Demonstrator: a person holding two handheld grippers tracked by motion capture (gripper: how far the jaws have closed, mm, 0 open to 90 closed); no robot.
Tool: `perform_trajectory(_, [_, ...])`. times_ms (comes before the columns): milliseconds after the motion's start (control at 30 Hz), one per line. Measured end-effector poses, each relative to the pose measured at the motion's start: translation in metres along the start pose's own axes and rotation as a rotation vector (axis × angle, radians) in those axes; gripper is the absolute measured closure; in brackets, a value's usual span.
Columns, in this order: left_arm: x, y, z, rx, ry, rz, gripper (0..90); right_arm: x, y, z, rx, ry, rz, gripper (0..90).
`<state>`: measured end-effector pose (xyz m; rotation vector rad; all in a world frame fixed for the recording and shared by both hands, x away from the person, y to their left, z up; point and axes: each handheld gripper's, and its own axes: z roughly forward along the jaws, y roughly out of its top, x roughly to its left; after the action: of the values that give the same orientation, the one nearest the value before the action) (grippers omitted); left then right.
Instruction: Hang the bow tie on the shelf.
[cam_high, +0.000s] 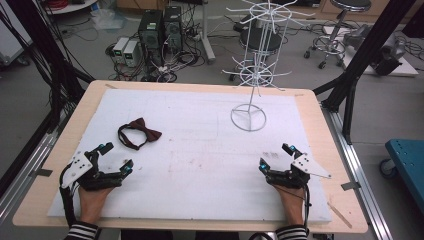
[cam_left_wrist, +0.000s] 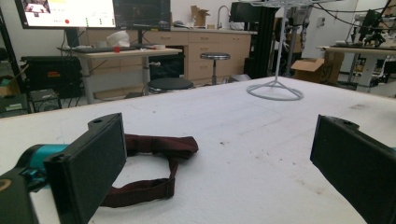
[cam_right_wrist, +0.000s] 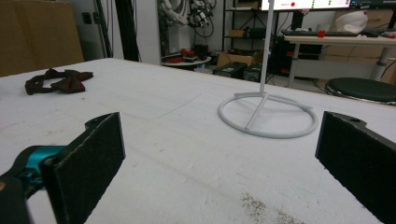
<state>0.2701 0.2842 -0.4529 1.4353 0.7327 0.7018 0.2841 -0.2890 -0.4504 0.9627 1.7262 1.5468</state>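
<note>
Maroon bow tie (cam_high: 139, 134) is lying just ahead of the left tool (cam_high: 116, 156), well left of the wire rack (cam_high: 256, 70); both tools, right tool (cam_high: 274, 156) included, are resting released. Pinching the knot, not the strap, seems wisest.

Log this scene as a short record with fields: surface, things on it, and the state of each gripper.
surface: white mat on a wooden table
bow tie: dark red, flat on the mat, strap looped, just ahead of the left gripper
stand: white wire, upright, ring base on the mat, hooks bare
left gripper: open, holding nothing
right gripper: open, holding nothing
</note>
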Motion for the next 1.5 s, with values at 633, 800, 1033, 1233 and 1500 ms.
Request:
perform_trajectory(633, [0.006,0.007,-0.003,0.000,-0.006,-0.014,4.1,0.001,0.000,-0.001,-0.007,-0.007,-0.006,0.7])
perform_trajectory(800, [0.014,0.021,-0.006,0.004,-0.022,-0.012,4.1,0.001,0.000,-0.001,-0.008,-0.007,-0.005,0.7])
perform_trajectory(1033, [0.029,0.045,-0.002,0.038,-0.051,0.018,4.1,0.000,0.000,0.000,-0.012,-0.009,-0.012,0.7])
perform_trajectory(1233, [0.044,0.064,0.009,0.086,-0.097,0.037,4.1,0.000,0.000,-0.001,-0.013,-0.008,-0.012,0.7])
perform_trajectory(1500, [0.057,0.078,0.023,0.184,-0.153,0.090,4.1,0.000,0.000,0.000,-0.012,-0.009,-0.011,0.7])
